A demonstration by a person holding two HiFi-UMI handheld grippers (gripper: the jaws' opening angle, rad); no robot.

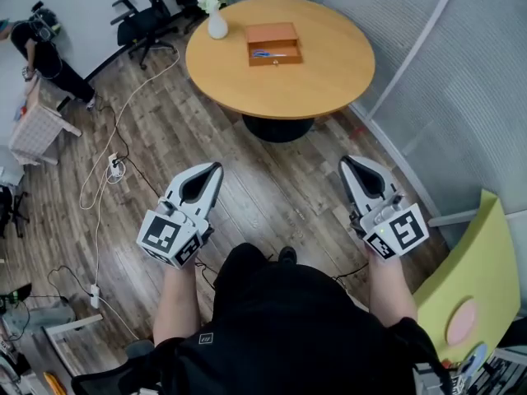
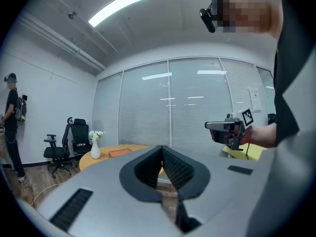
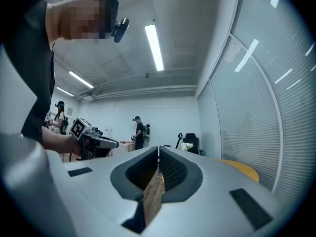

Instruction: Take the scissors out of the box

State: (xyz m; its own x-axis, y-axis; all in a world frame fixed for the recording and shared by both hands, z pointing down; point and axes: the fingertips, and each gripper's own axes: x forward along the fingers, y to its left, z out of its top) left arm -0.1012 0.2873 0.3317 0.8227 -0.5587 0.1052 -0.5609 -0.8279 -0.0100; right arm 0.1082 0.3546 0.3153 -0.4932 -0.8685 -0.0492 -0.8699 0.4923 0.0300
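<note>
An open orange-brown box lies on the round wooden table far ahead, with blue-handled scissors inside it. The box shows small in the left gripper view. My left gripper is held low over the floor, well short of the table, jaws shut and empty. My right gripper is at the same height on the right, also shut and empty. In the left gripper view the jaw tips meet; in the right gripper view they meet too.
A white vase with flowers stands on the table left of the box. Black office chairs and cables are at the left. A glass partition runs along the right, and a yellow-green chair is near right. A person stands far left.
</note>
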